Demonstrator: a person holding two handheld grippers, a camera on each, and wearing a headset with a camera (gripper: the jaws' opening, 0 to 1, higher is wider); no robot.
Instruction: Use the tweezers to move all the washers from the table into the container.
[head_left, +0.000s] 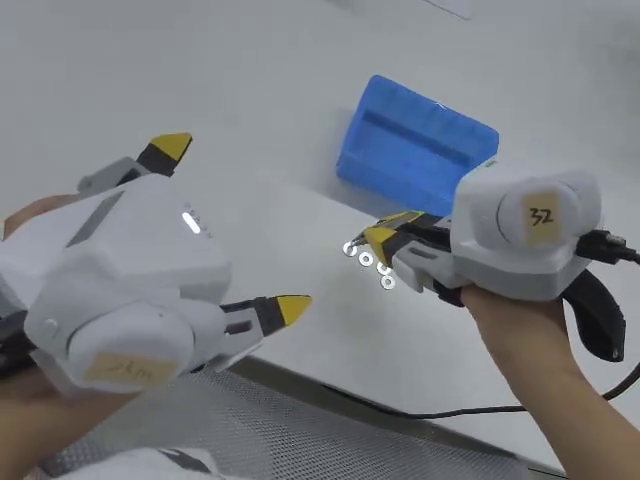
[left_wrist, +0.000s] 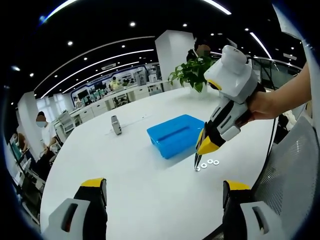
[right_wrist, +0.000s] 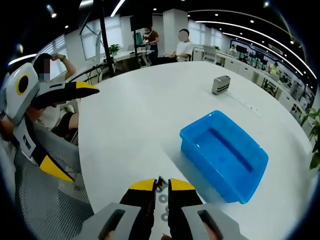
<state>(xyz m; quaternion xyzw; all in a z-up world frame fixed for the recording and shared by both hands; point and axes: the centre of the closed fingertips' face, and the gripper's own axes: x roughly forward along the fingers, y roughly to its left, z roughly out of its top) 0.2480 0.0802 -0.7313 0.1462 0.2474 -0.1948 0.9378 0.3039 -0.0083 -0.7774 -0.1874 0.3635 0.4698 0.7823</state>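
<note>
Right claw (right_wrist: 161, 186) pinches the tweezers (right_wrist: 160, 180), tips down at a few washers (head_left: 366, 260) lying on the counter (left_wrist: 125, 175). Just beyond it, to the right, sits the blue tub (right_wrist: 199, 122), its inside plain blue. Left claw (left_wrist: 164, 185) hangs spread wide.

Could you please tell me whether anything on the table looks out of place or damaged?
Nothing stands out: the blue container sits upright on the table, and the washers lie flat in a row near it, by the tweezers held in the right gripper.
</note>
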